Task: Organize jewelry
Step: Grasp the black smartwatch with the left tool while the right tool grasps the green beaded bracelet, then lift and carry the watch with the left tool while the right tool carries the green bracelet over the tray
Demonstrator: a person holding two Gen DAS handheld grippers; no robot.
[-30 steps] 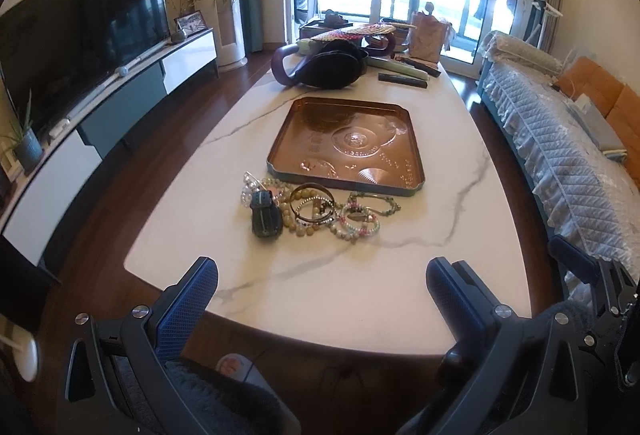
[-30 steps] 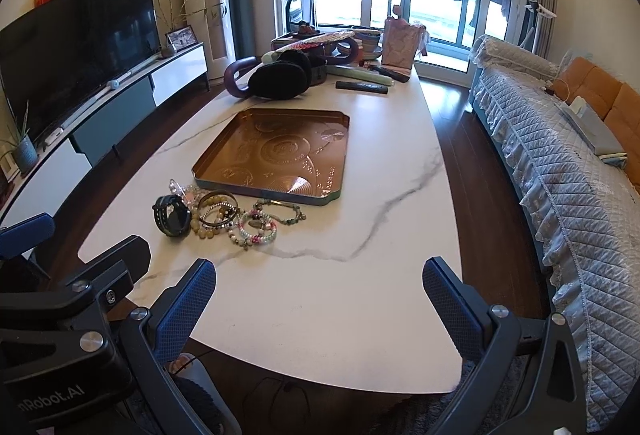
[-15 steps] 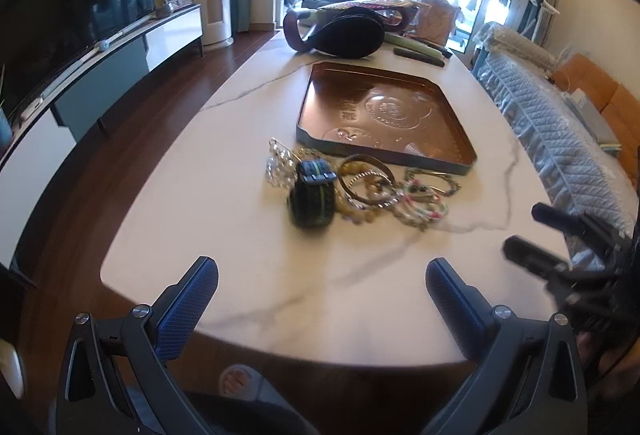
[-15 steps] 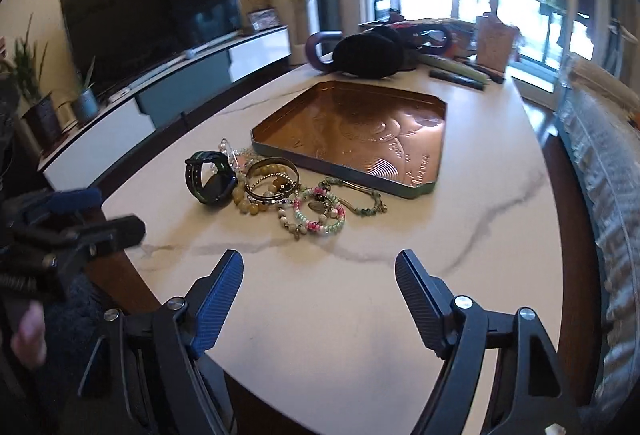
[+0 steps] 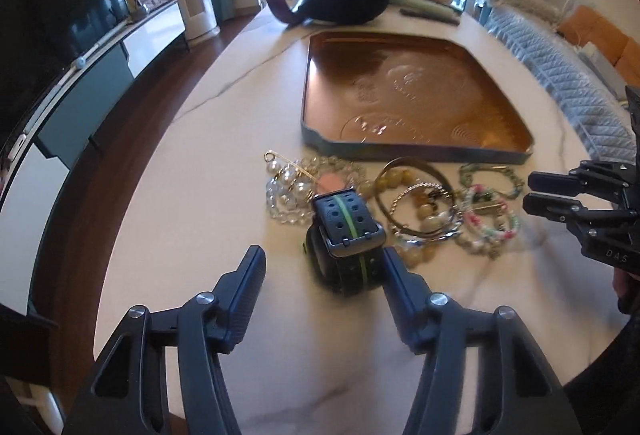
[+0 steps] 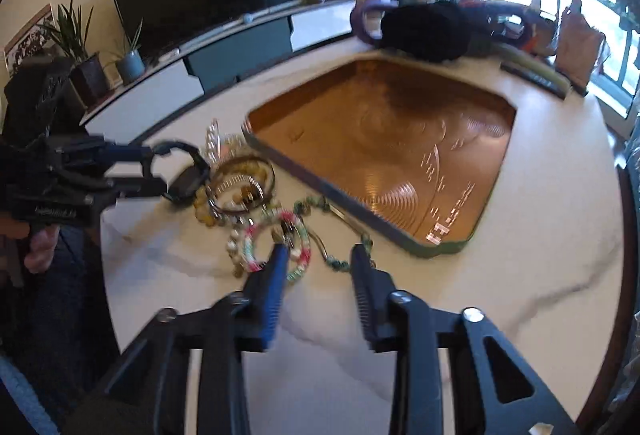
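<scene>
Left gripper (image 5: pixel 322 263) was spread wide, black watch (image 5: pixel 346 235) right between its tips, bracelet pile (image 5: pixel 452 211) crowding just beyond; right gripper (image 6: pixel 320 255) hung part-open over the beads.

- The tray (image 5: pixel 416 103) lies on the bench (image 5: pixel 224 163), past the middle.
- Near side of the tray: a heap of jewelry, touching.
- In the heap, the watch (image 5: pixel 346 235) is nearest; the pearl bracelet (image 5: pixel 286 191) lies left of it, the bangle (image 5: pixel 416 195) right, and the beaded bracelet (image 5: pixel 490 225) further right.
- A bag (image 5: pixel 344 1) sits at the far end of the bench, behind the tray.
- A sofa (image 5: pixel 560 67) stands right of the bench, a television (image 5: pixel 68 11) left.
</scene>
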